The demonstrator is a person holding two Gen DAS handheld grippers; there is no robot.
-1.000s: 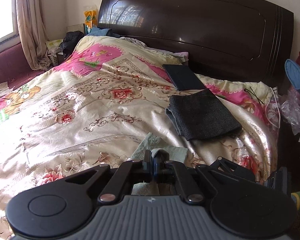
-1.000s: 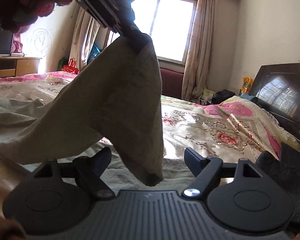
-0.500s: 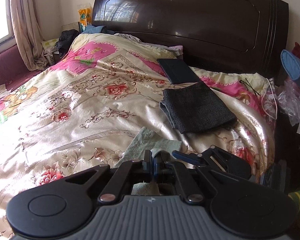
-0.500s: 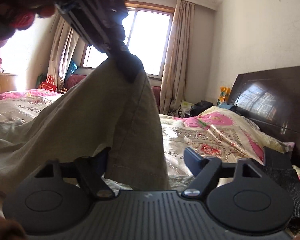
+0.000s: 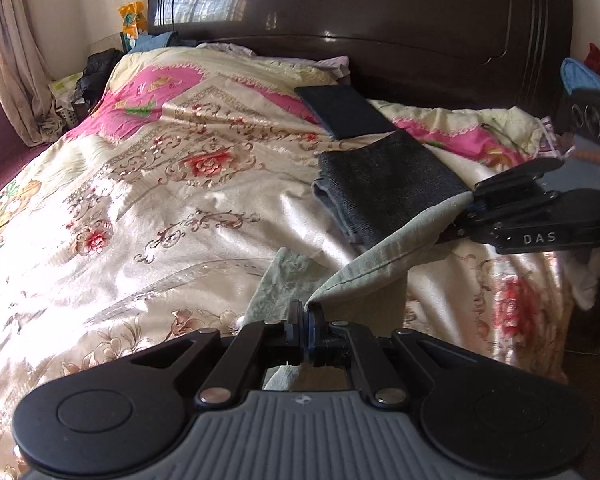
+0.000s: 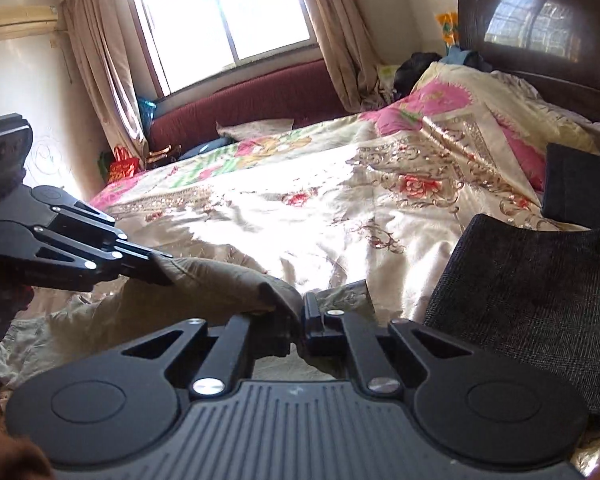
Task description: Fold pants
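Observation:
The pale khaki-green pants lie partly on the floral bedspread, with one edge lifted and stretched between both grippers. My left gripper is shut on one end of that edge. In the left wrist view my right gripper grips the other end at the right. In the right wrist view the right gripper is closing tight on a fold of the pants, pads pressed on the cloth. The left gripper comes in from the left, also pinching the fabric.
A folded dark grey garment lies on the bed just beyond the pants, with a folded dark blue one behind it. The dark wooden headboard closes the far end. A maroon window bench runs along the far side.
The right gripper's jaws stood open below the hanging pants and have closed on the fabric. The left gripper came down, so the edge now spans low between both grippers.

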